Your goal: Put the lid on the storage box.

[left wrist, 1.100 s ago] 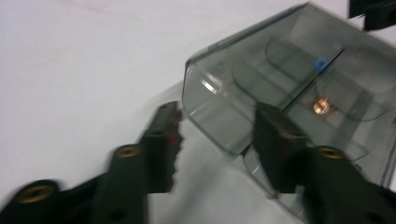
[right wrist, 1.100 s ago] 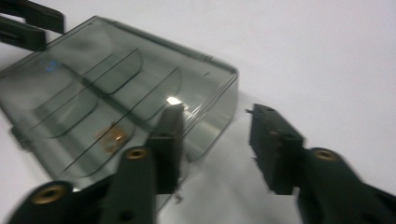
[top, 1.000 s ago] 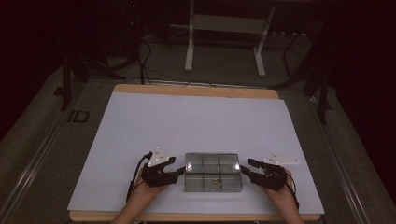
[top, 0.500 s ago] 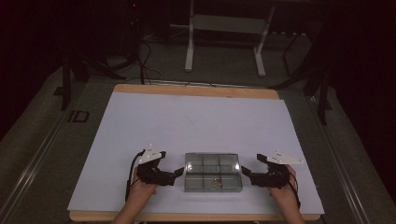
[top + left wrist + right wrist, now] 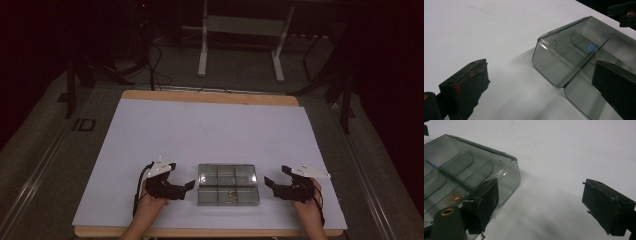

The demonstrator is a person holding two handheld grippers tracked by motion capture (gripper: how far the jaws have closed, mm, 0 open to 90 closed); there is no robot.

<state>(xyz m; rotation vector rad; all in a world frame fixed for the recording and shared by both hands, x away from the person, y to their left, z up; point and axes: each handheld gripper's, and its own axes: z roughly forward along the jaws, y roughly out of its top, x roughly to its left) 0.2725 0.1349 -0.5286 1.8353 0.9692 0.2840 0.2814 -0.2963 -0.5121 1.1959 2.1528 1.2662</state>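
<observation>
Both of your grippers have drawn back from the clear compartment box [image 5: 228, 184] since a second ago, when they sat tight against its two short ends. Your left gripper [image 5: 186, 187] now stands just beside the box's left end with a small gap, and your right gripper [image 5: 268, 183] stands just beside its right end, also apart from it. Their jaws have just been opening, and nothing lies between either pair.

In the left gripper view your jaws are spread wide over bare white surface, one pad at the lower left and the other at the right edge in front of the box [image 5: 579, 57], whose rounded corner lies off to the side of the gap. In the right gripper view the jaws are likewise wide apart over bare surface; the near pad stands in front of the box's corner [image 5: 506, 172], and whether it touches I cannot tell.

The box rests flat on the table [image 5: 210, 130], close to its near edge and about midway along it, between your two hands. It is divided into compartments, and a small brownish item [image 5: 230, 192] lies in a near one.
</observation>
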